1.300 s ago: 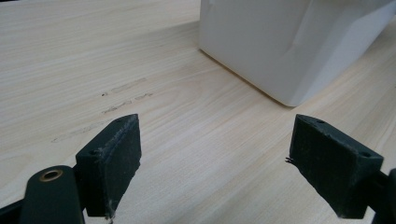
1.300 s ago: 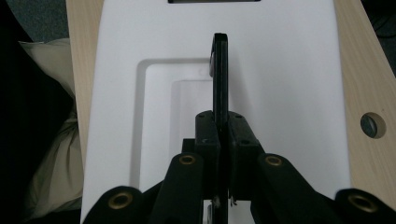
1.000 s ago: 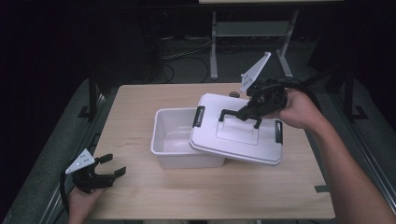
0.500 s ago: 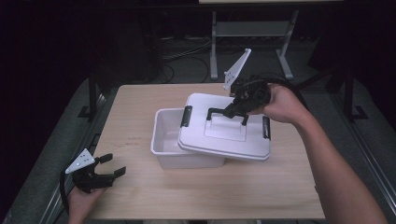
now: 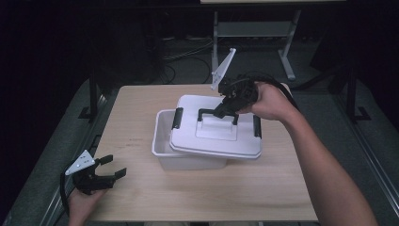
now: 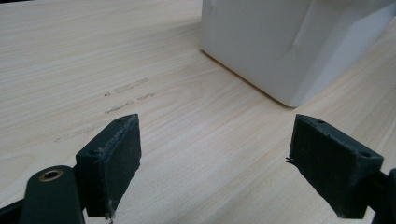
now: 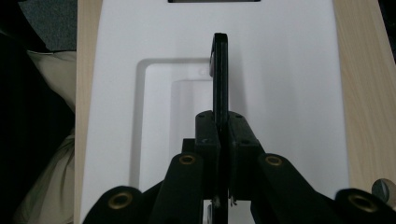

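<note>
High view: a white lid [image 5: 214,134] is held over a white box [image 5: 162,150] on a wooden table [image 5: 141,197], shifted toward the box's right side so the box's left end is left uncovered.
Right gripper [image 5: 225,109]: its jaws are clamped tight on the lid's black handle [image 5: 217,114]; in the right gripper view the handle [image 7: 220,70] is seen pinched edge-on between the pads.
Left gripper [image 5: 109,167]: it is held near the table's front left corner, well apart from the box, jaws spread wide with nothing between them.
Left gripper view: the box wall [image 6: 280,42] is seen ahead of the parted pads [image 6: 114,158].
</note>
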`<state>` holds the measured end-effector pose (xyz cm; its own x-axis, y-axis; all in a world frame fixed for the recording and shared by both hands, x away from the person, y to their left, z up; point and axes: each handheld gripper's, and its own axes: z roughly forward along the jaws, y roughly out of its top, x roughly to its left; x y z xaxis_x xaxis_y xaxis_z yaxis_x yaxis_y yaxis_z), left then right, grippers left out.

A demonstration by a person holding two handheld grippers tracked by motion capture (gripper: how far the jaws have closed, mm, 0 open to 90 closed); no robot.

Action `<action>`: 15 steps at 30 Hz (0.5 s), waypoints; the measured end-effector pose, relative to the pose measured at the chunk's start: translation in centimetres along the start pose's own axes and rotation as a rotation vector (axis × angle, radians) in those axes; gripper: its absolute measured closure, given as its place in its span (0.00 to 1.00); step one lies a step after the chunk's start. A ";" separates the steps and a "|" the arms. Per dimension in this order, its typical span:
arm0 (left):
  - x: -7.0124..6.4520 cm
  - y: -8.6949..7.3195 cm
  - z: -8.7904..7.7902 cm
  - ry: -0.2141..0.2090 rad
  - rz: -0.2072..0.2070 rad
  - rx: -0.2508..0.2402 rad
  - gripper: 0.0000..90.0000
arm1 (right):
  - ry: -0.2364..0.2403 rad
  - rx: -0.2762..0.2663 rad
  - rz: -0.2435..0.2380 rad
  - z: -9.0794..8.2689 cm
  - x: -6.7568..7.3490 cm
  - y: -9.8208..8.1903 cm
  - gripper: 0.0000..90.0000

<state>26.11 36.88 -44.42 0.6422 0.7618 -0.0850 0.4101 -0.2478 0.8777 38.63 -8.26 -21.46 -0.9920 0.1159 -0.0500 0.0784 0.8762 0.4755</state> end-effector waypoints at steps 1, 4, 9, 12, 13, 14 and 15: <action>0.0 0.0 0.0 0.000 0.004 0.001 0.18 | 0.001 0.000 -0.003 0.1 -0.1 0.1 0.94; 0.0 0.0 -0.1 0.000 -0.002 -0.004 0.18 | 0.007 0.002 -0.001 0.4 -0.3 0.5 0.94; 0.0 0.0 -0.1 -0.001 0.000 -0.004 0.18 | 0.017 0.009 -0.005 1.1 -0.6 1.2 0.94; -0.1 0.0 0.1 0.000 0.006 0.005 0.18 | 0.022 0.008 -0.013 1.6 -0.9 1.7 0.94; -0.1 0.0 0.1 -0.002 0.004 0.005 0.18 | 0.026 0.007 -0.016 1.8 -1.0 1.9 0.94; -0.1 0.0 0.1 -0.002 0.005 0.005 0.18 | 0.031 0.008 -0.018 2.0 -1.1 2.0 0.94; -0.1 0.0 0.1 -0.002 0.006 0.004 0.18 | 0.032 0.010 -0.020 2.1 -1.1 2.2 0.94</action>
<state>26.09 36.75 -44.42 0.6462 0.7588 -0.0810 0.4091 -0.2548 0.8762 40.12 -5.51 -22.22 -0.9960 0.0837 -0.0310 0.0597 0.8829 0.4657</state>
